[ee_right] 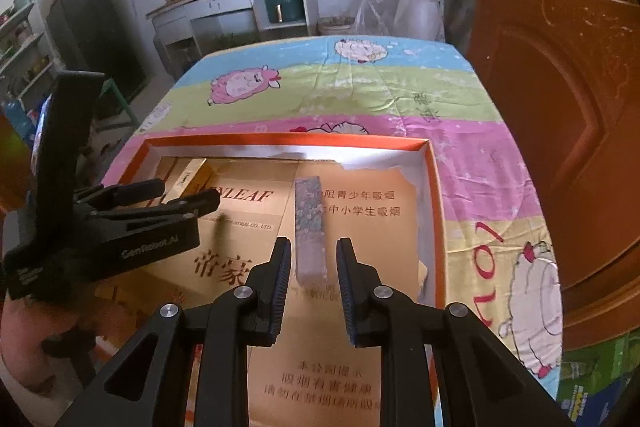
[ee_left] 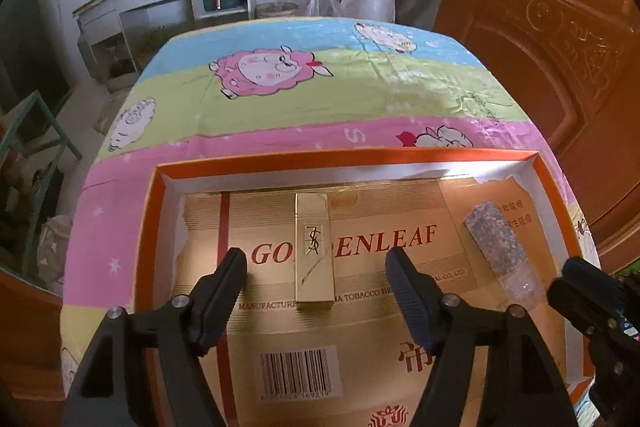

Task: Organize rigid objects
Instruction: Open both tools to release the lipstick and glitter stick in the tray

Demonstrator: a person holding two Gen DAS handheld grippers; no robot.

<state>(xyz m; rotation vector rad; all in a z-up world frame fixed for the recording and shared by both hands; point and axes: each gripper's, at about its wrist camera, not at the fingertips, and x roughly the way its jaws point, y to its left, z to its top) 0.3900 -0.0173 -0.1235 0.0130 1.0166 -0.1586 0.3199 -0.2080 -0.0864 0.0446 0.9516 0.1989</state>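
Your left gripper (ee_left: 316, 267) is spread wide, jaws clear on either side of the gold lipstick case (ee_left: 315, 251) and touching nothing. The case lies flat on the gold GOLDENLEAF cardboard sheet (ee_left: 400, 303) lining the orange-rimmed shallow box (ee_left: 344, 155), its long axis pointing away from you and its monogram face up, across the printed lettering.

Your right gripper (ee_right: 310, 263) is also parted, one jaw on each side of the near end of the glitter-covered tube (ee_right: 309, 223), with a gap visible on both sides; no contact. The tube lies flat on the same sheet, in the right part of the box, well apart from the lipstick case. In the left wrist view the tube (ee_left: 498, 243) shows a clear cap at its near end.

The box sits on the counter, over a sheep-print tablecloth (ee_left: 320, 99) in blue, green and pink bands. From the right wrist view, your left gripper (ee_right: 188, 195) hangs over the box's left part, above the lipstick case (ee_right: 188, 177). A brown door (ee_right: 560, 107) stands to the right.
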